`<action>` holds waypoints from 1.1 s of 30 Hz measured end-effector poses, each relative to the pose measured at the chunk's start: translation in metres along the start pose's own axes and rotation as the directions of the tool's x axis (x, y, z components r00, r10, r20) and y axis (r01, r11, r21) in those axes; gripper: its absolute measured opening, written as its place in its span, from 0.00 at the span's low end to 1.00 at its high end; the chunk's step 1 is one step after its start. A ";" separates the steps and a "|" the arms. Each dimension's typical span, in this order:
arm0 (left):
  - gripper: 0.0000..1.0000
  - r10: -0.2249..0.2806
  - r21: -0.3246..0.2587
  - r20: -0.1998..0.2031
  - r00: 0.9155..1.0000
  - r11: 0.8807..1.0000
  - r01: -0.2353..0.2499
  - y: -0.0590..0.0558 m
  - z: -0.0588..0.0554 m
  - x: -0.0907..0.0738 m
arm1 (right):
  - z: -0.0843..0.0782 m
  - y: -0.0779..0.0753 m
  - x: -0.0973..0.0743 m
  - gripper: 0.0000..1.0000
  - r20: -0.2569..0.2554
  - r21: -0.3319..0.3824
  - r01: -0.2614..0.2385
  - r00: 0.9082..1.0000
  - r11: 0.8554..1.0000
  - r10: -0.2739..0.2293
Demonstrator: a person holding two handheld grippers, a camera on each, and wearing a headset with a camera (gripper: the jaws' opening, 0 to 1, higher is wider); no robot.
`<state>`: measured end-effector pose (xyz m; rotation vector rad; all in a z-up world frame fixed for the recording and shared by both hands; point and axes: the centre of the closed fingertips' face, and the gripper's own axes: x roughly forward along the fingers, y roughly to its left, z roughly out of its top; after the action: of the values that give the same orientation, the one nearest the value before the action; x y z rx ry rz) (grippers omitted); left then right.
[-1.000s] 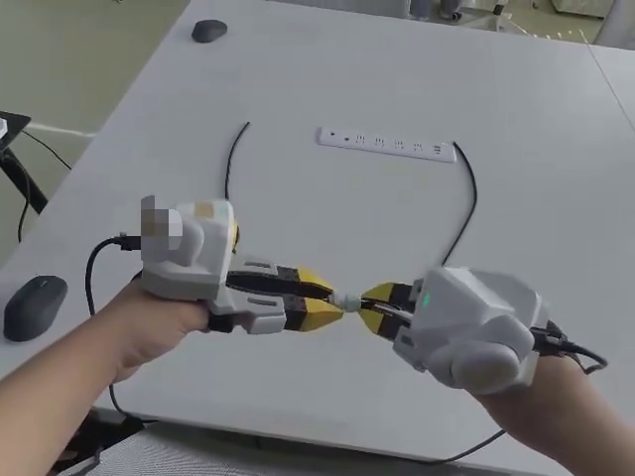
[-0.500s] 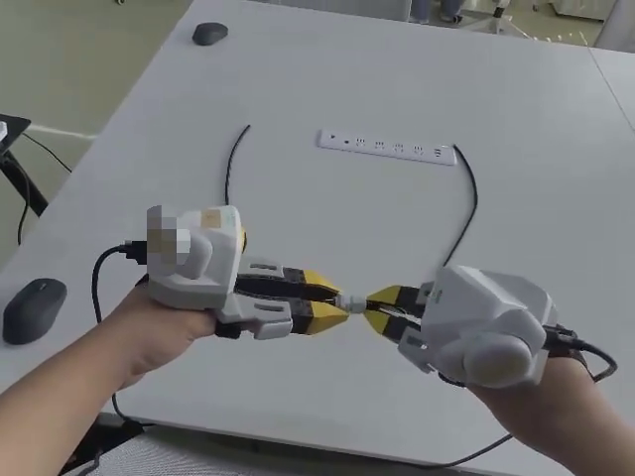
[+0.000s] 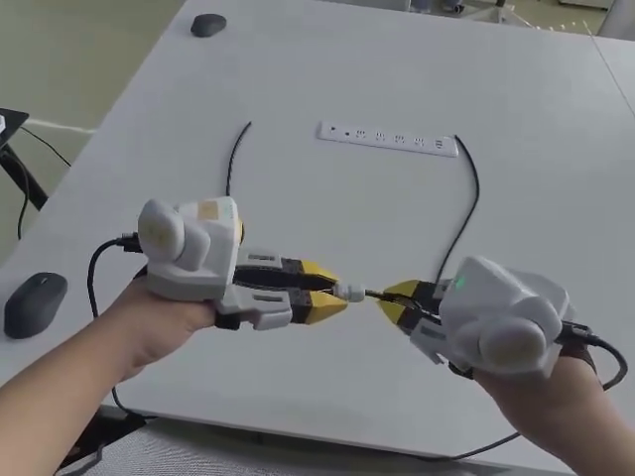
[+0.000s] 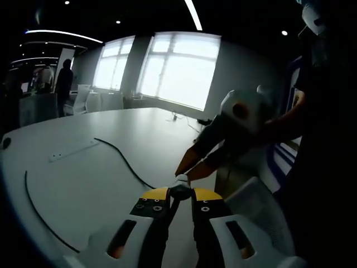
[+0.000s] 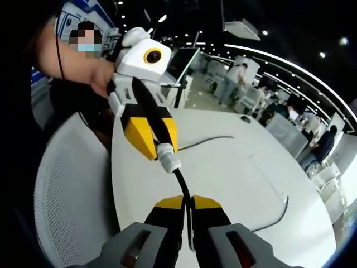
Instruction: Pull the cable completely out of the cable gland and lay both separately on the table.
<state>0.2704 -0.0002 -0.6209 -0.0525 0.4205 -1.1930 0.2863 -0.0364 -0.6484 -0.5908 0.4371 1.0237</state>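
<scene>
Two tools meet tip to tip above the table, with the cable seated in the gland.
The left tool is clamped on the white gland at its tips. The right tool is closed narrow on the black cable, which runs from its tips into the gland. A short bare stretch shows between the tools. Both items are held off the table.

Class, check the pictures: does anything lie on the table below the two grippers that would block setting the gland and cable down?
Nothing visible does. The table around the left gripper, shut on the cable gland, and the right gripper, shut on the cable, looks bare; the power strip lies farther back.
</scene>
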 end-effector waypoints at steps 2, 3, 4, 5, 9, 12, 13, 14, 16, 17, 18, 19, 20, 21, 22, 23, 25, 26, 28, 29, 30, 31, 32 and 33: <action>0.15 0.001 -0.002 0.003 1.000 1.000 -0.001 0.000 0.000 0.000 | -0.006 -0.003 0.000 0.00 -0.008 0.030 0.012 1.000 0.999 -0.011; 0.15 0.000 -0.005 0.003 1.000 1.000 0.000 0.000 0.001 0.000 | -0.008 -0.005 0.000 0.00 -0.010 0.044 0.019 1.000 0.999 -0.018; 0.15 0.001 -0.006 0.004 1.000 1.000 -0.001 0.000 0.001 0.000 | -0.010 -0.008 0.000 0.00 -0.012 0.057 0.028 1.000 0.998 -0.028; 0.15 0.002 -0.008 0.005 1.000 1.000 -0.002 -0.001 0.001 0.000 | -0.012 -0.009 0.000 0.00 -0.015 0.076 0.035 0.999 0.997 -0.034; 0.15 -0.001 -0.008 0.004 1.000 1.000 0.001 -0.004 0.001 0.002 | -0.022 -0.014 0.001 0.00 -0.016 0.179 0.050 0.999 0.983 -0.048; 0.15 -0.001 -0.008 0.003 1.000 1.000 0.001 -0.004 0.000 0.002 | -0.037 -0.019 0.003 0.00 -0.051 0.247 0.091 0.995 0.965 -0.081; 0.15 0.000 -0.013 0.004 1.000 1.000 0.001 -0.003 0.000 0.001 | -0.040 -0.020 0.003 0.00 -0.053 0.279 0.100 0.995 0.955 -0.088; 0.15 0.000 -0.013 0.006 1.000 1.000 0.000 -0.003 0.000 0.000 | -0.046 -0.023 0.003 0.00 -0.064 0.315 0.115 0.993 0.942 -0.100; 0.15 0.003 -0.009 0.006 1.000 1.000 -0.003 -0.003 0.000 -0.001 | -0.054 -0.023 0.003 0.00 -0.078 0.356 0.118 0.992 0.927 -0.097; 0.15 0.002 -0.009 0.006 1.000 1.000 -0.002 -0.004 0.000 -0.002 | -0.059 -0.023 0.003 0.00 -0.085 0.388 0.126 0.991 0.913 -0.100; 0.15 0.002 -0.009 0.005 1.000 1.000 -0.002 -0.004 0.000 -0.002 | -0.062 -0.024 0.003 0.00 -0.088 0.409 0.133 0.990 0.903 -0.106; 0.15 0.003 -0.008 0.005 1.000 1.000 -0.003 -0.004 0.000 -0.003 | -0.066 -0.023 0.003 0.00 -0.094 0.443 0.137 0.990 0.886 -0.106; 0.15 0.003 -0.009 0.005 1.000 1.000 -0.003 -0.005 0.000 -0.003 | -0.069 -0.022 0.003 0.00 -0.098 0.460 0.140 0.990 0.877 -0.106; 0.15 0.004 -0.009 0.004 1.000 1.000 -0.003 -0.005 0.000 -0.002 | -0.072 -0.022 0.003 0.00 -0.107 0.482 0.146 0.988 0.864 -0.107; 0.15 0.004 -0.009 0.004 1.000 1.000 -0.004 -0.006 -0.001 -0.002 | -0.073 -0.021 0.003 0.00 -0.108 0.495 0.147 0.988 0.856 -0.108; 0.15 0.004 -0.005 0.002 1.000 1.000 -0.004 -0.007 -0.001 -0.001 | -0.075 -0.018 0.004 0.00 -0.114 0.516 0.149 0.988 0.844 -0.104; 0.15 0.003 -0.002 -0.006 1.000 1.000 -0.003 -0.008 -0.003 0.001 | -0.078 -0.015 0.006 0.00 -0.121 0.529 0.147 0.988 0.836 -0.097; 0.15 0.002 -0.001 -0.009 1.000 1.000 -0.002 -0.007 -0.005 0.001 | -0.079 -0.014 0.006 0.00 -0.123 0.533 0.149 0.988 0.833 -0.098; 0.15 0.002 -0.015 -0.015 1.000 1.000 -0.002 -0.007 -0.006 0.001 | -0.079 -0.013 0.006 0.00 -0.119 0.541 0.156 0.987 0.827 -0.108; 0.15 0.002 -0.018 -0.016 1.000 1.000 -0.003 -0.007 -0.006 0.001 | -0.079 -0.012 0.006 0.00 -0.118 0.543 0.157 0.987 0.825 -0.110; 0.15 0.003 -0.016 -0.017 1.000 1.000 -0.004 -0.006 -0.006 0.001 | -0.079 -0.012 0.006 0.00 -0.119 0.544 0.159 0.987 0.824 -0.112; 0.15 0.005 -0.017 -0.018 1.000 1.000 -0.005 -0.006 -0.006 0.001 | -0.079 -0.011 0.005 0.00 -0.118 0.541 0.161 0.986 0.825 -0.114; 0.15 0.006 -0.018 -0.020 1.000 1.000 -0.007 -0.005 -0.006 0.000 | -0.079 -0.011 0.004 0.01 -0.116 0.534 0.163 0.986 0.829 -0.119; 0.15 0.007 -0.014 -0.018 1.000 1.000 -0.007 -0.005 -0.006 0.000 | -0.078 -0.011 0.004 0.01 -0.114 0.529 0.163 0.986 0.833 -0.121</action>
<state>0.2641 -0.0008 -0.6250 -0.0525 0.4446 -1.1843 0.2926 -0.0880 -0.7077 -0.1496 0.7075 0.6893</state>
